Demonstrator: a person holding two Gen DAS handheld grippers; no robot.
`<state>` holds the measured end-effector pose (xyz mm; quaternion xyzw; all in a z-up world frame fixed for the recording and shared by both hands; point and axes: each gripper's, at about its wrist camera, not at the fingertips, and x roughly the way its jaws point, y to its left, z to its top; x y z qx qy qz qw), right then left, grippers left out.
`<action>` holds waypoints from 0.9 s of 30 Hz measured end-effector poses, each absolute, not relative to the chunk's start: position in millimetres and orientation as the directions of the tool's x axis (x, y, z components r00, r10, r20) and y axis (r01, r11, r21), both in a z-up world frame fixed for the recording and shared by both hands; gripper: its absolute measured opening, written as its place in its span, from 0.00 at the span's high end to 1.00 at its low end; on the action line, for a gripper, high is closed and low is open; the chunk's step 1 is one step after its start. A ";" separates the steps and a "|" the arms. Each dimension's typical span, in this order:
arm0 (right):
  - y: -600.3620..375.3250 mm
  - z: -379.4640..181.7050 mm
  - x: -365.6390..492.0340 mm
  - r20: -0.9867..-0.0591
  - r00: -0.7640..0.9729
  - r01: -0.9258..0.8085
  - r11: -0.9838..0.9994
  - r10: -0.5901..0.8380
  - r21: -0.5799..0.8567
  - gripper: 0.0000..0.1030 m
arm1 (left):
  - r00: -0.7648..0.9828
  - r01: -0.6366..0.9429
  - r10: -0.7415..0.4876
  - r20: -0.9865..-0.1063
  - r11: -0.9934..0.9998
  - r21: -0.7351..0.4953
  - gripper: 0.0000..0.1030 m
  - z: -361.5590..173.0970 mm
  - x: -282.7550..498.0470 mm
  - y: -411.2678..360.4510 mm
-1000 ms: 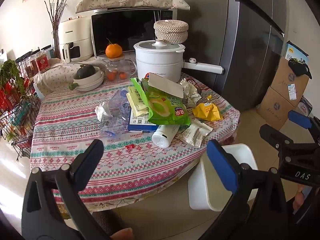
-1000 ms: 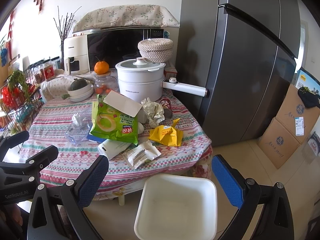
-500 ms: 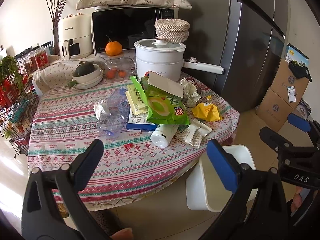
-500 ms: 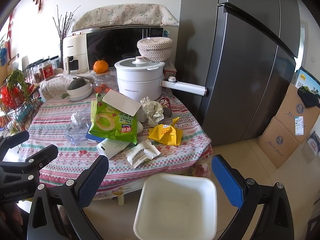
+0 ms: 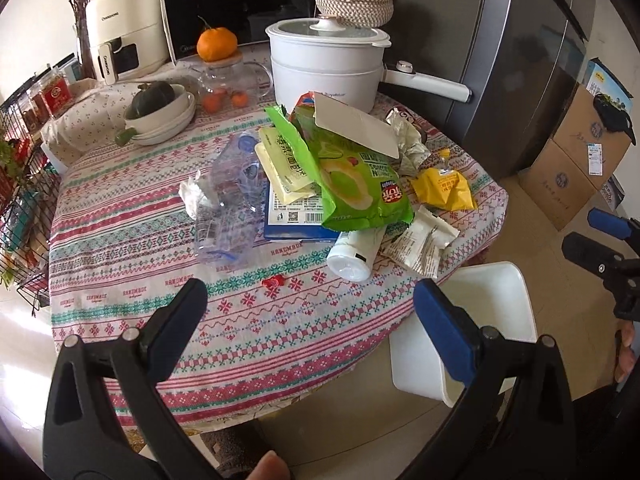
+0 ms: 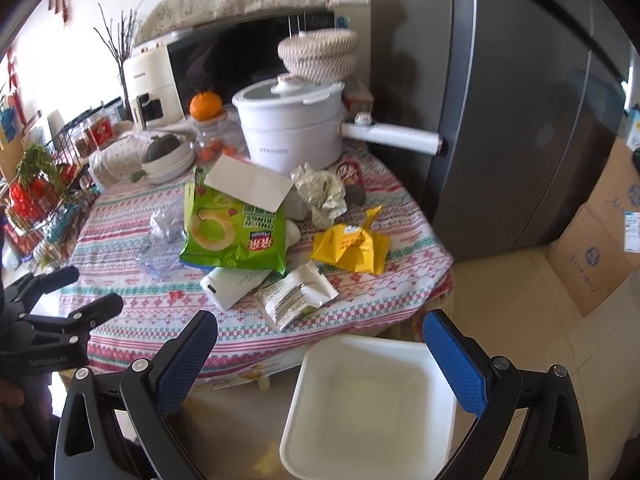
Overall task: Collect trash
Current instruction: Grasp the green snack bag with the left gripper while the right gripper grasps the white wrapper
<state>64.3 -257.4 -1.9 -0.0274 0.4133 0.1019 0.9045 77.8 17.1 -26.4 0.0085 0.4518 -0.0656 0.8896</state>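
- At the far left of the left wrist view a wire rack [image 5: 24, 184] holds red jars, and a bowl [image 5: 160, 118] with a dark green squash sits in the upper left part of the table [image 5: 120, 240]; none of this looks like trash.
- The left gripper [image 5: 310, 306] fills the bottom of the same view, spread wide and holding nothing, above the near edge of the tablecloth.
- Just above it, centre-left, a crushed clear bottle [image 5: 228, 204] lies on its side with a crumpled tissue [image 5: 192, 194] touching it.
- In the centre the trash is heaped: a green snack bag [image 5: 356, 184] lies over a blue box [image 5: 296, 224], with a white card [image 5: 356, 126] on top and a white tube [image 5: 352, 256] poking out below.
- Right of centre lie a torn white sachet [image 5: 420, 240], a yellow wrapper [image 5: 444, 190] and crumpled foil [image 5: 408, 142].
- The white pot [image 5: 324, 68] behind the heap should stay.
- In the right wrist view the right gripper [image 6: 320, 354] is also parted and empty, low in the frame above the white bin [image 6: 372, 408], which stands on the floor just beside the table edge.
- Nothing seems collected: the bin looks empty, so this is the approach to a first pick.
- The next move likely calls for reaching to a near loose piece, such as the sachet or tube, pinching it, then carrying it over the bin.
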 end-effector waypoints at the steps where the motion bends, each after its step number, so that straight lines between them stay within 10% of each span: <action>1: -257.7 -5.1 74.6 -0.775 0.611 -0.211 0.977 0.163 0.039 0.00 | 0.571 0.126 -0.131 -0.810 0.989 -0.071 0.01 -28.3 87.3 17.7; 16: -296.9 -63.7 130.9 -0.883 0.442 -0.119 0.986 0.155 0.114 0.00 | 0.425 0.000 -0.318 -0.848 0.936 -0.351 0.29 -99.5 199.0 3.2; 27: -309.3 -73.5 138.7 -0.896 0.409 -0.079 0.985 0.174 0.156 0.00 | 0.459 0.031 -0.352 -0.816 0.924 -0.381 0.89 -87.4 194.3 -5.2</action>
